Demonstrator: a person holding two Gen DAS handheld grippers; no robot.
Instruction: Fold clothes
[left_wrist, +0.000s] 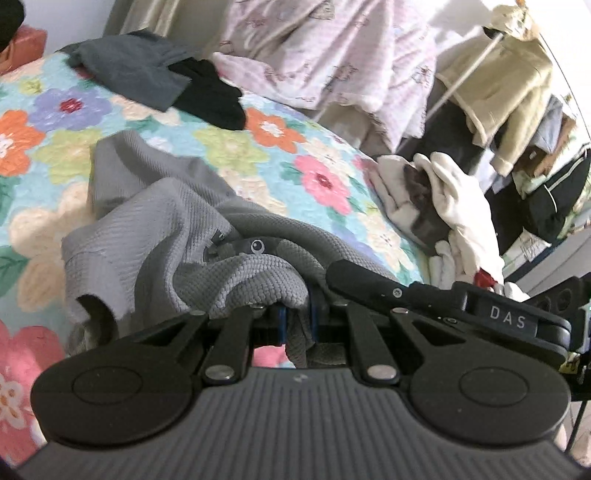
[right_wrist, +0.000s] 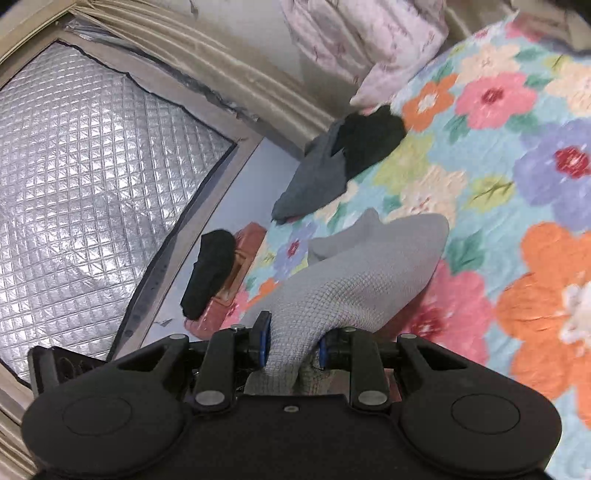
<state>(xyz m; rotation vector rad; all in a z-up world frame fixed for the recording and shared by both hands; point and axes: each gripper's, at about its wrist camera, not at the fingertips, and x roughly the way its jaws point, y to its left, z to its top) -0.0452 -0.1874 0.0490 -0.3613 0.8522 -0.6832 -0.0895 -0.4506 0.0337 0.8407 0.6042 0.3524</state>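
Observation:
A light grey waffle-knit garment (left_wrist: 159, 221) lies crumpled on a floral bedspread (left_wrist: 229, 151), with a darker grey collar and a round button showing. My left gripper (left_wrist: 295, 317) is shut on a bunched fold of it. In the right wrist view the same grey garment (right_wrist: 354, 277) hangs stretched above the floral bedspread (right_wrist: 517, 155). My right gripper (right_wrist: 291, 343) is shut on its gathered end. The other gripper's black body (left_wrist: 443, 299) sits close at the right in the left wrist view.
A dark grey garment (left_wrist: 129, 70) and a black one (left_wrist: 214, 96) lie at the bed's far side. A pink quilt (left_wrist: 332, 51) is heaped behind. White clothes (left_wrist: 443, 206) pile at the bed's edge, by a rack of hanging clothes (left_wrist: 509, 92).

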